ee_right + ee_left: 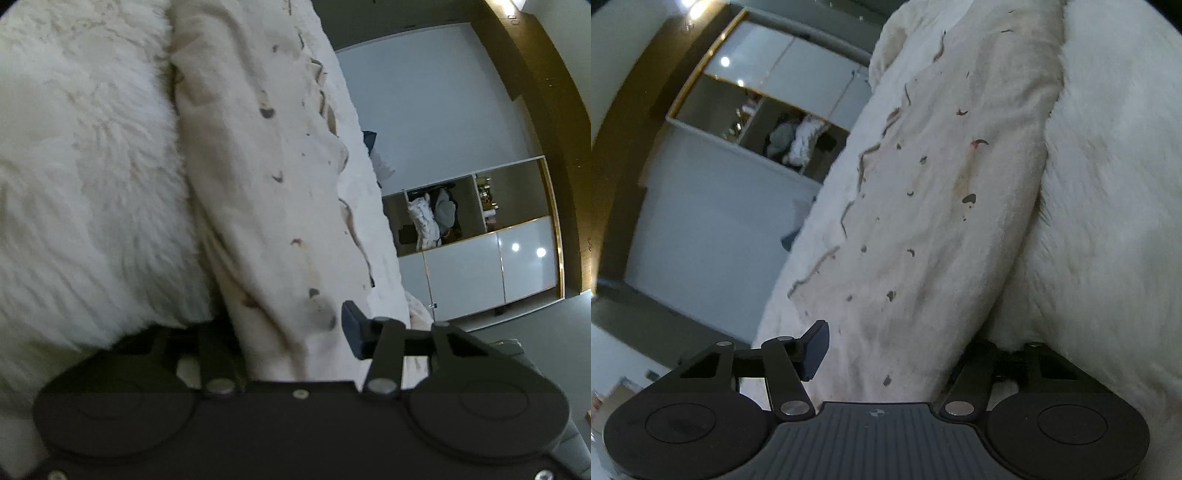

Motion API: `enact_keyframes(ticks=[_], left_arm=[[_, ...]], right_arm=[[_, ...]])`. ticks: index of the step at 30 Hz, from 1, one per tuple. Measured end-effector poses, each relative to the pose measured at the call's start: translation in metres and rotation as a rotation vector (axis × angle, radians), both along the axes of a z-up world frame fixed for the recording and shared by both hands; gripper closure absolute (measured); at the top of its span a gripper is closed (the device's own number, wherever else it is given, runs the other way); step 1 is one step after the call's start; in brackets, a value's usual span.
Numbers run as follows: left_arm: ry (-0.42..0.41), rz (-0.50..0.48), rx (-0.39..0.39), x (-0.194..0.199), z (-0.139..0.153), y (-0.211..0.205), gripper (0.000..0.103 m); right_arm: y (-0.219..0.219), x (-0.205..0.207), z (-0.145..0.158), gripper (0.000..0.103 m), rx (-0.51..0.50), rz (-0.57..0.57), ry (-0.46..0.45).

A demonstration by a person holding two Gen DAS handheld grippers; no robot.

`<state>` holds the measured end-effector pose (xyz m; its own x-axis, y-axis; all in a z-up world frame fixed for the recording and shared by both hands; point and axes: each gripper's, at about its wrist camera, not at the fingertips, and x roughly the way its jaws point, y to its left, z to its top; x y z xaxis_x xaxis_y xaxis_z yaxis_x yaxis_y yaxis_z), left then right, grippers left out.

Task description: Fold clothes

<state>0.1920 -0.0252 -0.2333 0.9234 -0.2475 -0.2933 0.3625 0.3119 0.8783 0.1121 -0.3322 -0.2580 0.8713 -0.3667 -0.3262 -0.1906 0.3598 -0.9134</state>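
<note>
The cream garment running up the middle of the left wrist view carries scattered small dark grey marks, a few red ones, and a yellowish stain. To its right the fluffy blanket is plain white. At left the wardrobe has glossy white doors with a gold frame, against a pale grey wall. Both grippers are black with dark blue pads.

The folded cloth lies on the bed against the fluffy blanket, which sits to its right in the left wrist view and to its left in the right wrist view, with the wardrobe beyond the bed's far edge.
</note>
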Motion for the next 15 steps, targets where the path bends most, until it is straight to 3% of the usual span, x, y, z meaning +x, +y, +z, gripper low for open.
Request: enact_keyframes(ticks=[6, 15], left_arm=[[-0.017, -0.002, 0.002, -0.0017, -0.0009, -0.0025, 0.055], [0.008, 0.018, -0.030, 0.0066, 0.0029, -0.0009, 0.055]], right_arm=[[0.0037, -0.0008, -0.0067, 0.046, -0.044, -0.018, -0.029], [-0.0019, -0.0003, -0.0045, 0.039, -0.043, -0.033, -0.063]])
